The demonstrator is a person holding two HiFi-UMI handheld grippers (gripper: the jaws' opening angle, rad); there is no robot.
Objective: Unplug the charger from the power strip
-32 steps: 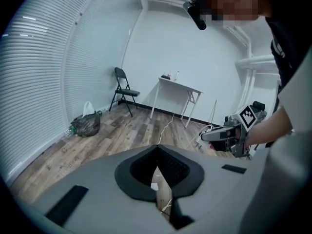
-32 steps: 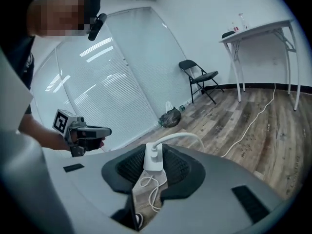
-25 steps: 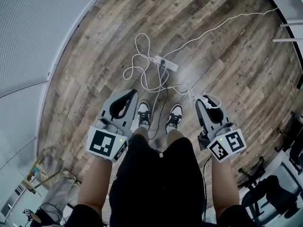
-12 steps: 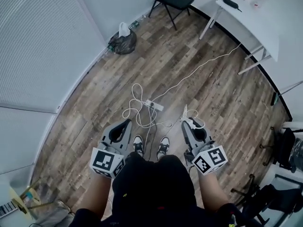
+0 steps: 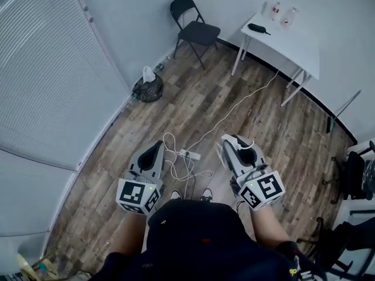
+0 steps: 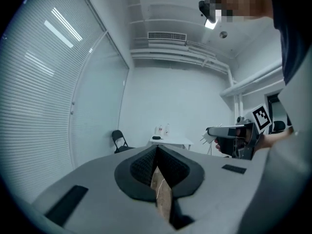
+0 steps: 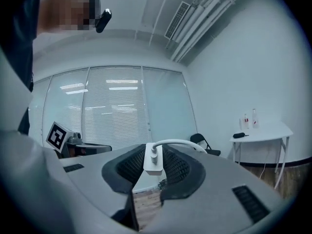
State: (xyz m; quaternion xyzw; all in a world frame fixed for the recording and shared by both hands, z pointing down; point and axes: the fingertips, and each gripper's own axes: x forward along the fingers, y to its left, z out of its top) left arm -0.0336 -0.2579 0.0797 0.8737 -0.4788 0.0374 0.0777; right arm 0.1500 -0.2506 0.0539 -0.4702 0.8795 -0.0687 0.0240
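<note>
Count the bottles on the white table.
2. One bottle stands at the table's far edge, the other bottle just right of it. None seems hidden.

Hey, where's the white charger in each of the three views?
Head view: charger lower middle, in the right gripper.
Left gripper view: charger right of centre, small, at the other gripper's tip.
Right gripper view: charger centre, between the fingers.
Shared landmark: white table by the wall.
</note>
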